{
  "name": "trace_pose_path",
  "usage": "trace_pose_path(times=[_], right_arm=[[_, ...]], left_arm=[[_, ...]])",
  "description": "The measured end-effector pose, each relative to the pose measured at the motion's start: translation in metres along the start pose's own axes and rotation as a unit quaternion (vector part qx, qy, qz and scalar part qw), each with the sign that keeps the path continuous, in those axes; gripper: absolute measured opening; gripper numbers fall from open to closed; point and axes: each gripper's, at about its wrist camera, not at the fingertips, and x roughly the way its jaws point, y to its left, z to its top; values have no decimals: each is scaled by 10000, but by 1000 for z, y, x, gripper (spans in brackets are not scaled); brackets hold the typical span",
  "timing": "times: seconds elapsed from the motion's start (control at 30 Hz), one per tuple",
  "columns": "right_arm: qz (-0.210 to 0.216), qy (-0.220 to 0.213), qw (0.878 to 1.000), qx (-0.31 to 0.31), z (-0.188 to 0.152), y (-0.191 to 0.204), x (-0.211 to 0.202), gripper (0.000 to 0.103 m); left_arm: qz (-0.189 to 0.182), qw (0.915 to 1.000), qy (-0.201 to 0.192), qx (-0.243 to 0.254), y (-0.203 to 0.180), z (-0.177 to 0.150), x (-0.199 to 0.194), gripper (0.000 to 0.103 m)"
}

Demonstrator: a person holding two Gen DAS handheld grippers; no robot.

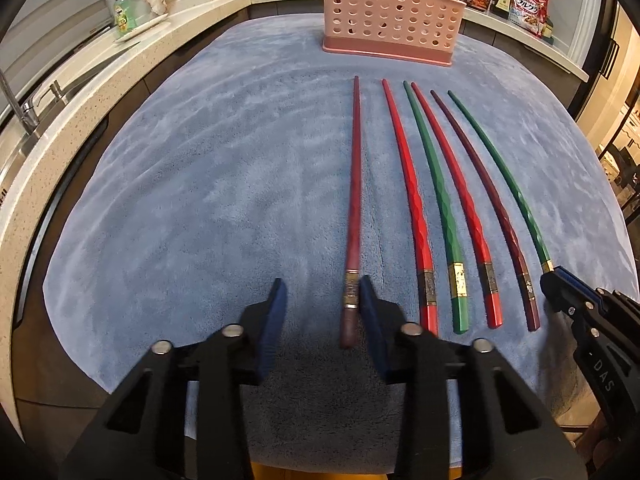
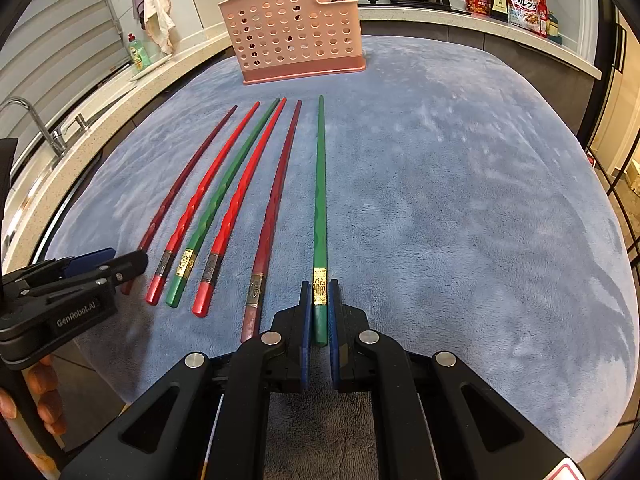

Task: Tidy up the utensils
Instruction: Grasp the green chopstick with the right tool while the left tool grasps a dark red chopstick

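Right gripper (image 2: 318, 312): its blue pads are sitting close on either side of the thick end of the green chopstick (image 2: 320, 216), at the gold band; the jaws are nearly closed, gripping or about to grip it, and contact looks likely but is not certain.
Left gripper (image 1: 322, 300): its jaws are standing wide open around the thick end of the dark red chopstick (image 1: 354, 200); the right-hand pad is touching or just beside the banded part, while the other pad is well apart from it.
Remaining chopsticks: four more are lying side by side between those two, tips pointing toward the pink holder (image 2: 296, 36).
Pink holder: it is standing upright at the far end of the blue towel (image 2: 460, 200), well apart from all six chopsticks.
Slip risk: the green chopstick is being held only at its very end, so the long tip may be sagging or swinging on lifting, and could miss the holder's opening.
Nudge risk: the open left jaw is lying against the dark red chopstick and, in closing unevenly, could be rolling it toward the red chopstick (image 1: 408, 184) beside it.
Right view only: it is showing the holder's top opening with utensils already standing inside, plus a pan on the stove behind it.
Left view only: it is showing the gap between the left pads; the holder's top is cut off there.
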Motion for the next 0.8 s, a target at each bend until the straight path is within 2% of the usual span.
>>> trace_pose_path(times=[0.03, 0.13, 0.53, 0.8], right_arm=[[-4, -2, 10000, -1, 0, 0, 0, 6], [-4, -3, 10000, -2, 0, 0, 0, 6], [28, -6, 10000, 53, 3, -3, -8, 6], [22, -350, 9993, 92, 17, -11, -37, 7]], left_arm=[[-15, 10000, 6, -1, 0, 0, 0, 20], [-43, 10000, 22, 5, 1, 1, 0, 12], [-62, 9999, 82, -39, 3, 4, -2, 9], [-120, 9999, -23, -108, 7, 10, -15, 7]])
